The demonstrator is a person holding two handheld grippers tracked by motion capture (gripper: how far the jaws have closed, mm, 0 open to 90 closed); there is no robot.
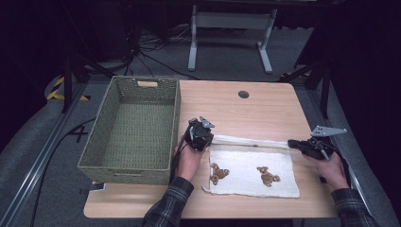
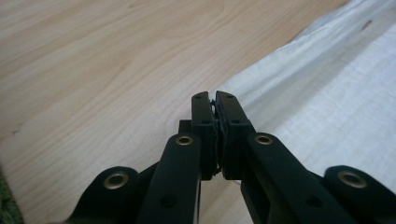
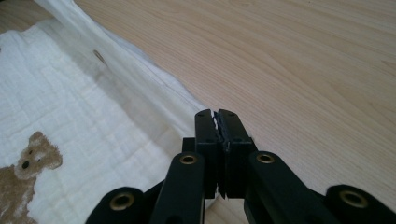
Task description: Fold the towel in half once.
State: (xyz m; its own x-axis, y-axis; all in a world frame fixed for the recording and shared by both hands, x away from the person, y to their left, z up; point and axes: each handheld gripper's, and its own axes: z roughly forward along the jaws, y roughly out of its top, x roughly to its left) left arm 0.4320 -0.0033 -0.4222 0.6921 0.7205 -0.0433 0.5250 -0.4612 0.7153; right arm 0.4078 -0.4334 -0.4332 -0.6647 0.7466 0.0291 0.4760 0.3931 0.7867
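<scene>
your left claw (image 1: pixel 211 138) is clamped on the cloth's (image 1: pixel 253 171) far left corner, your right claw (image 1: pixel 292 143) on its far right corner. the far edge is folded partway toward you; the cloth lies on the desk (image 1: pixel 265 106) beside the basket (image 1: pixel 135 127). i'd say folding has just begun; the basket waits.
</scene>
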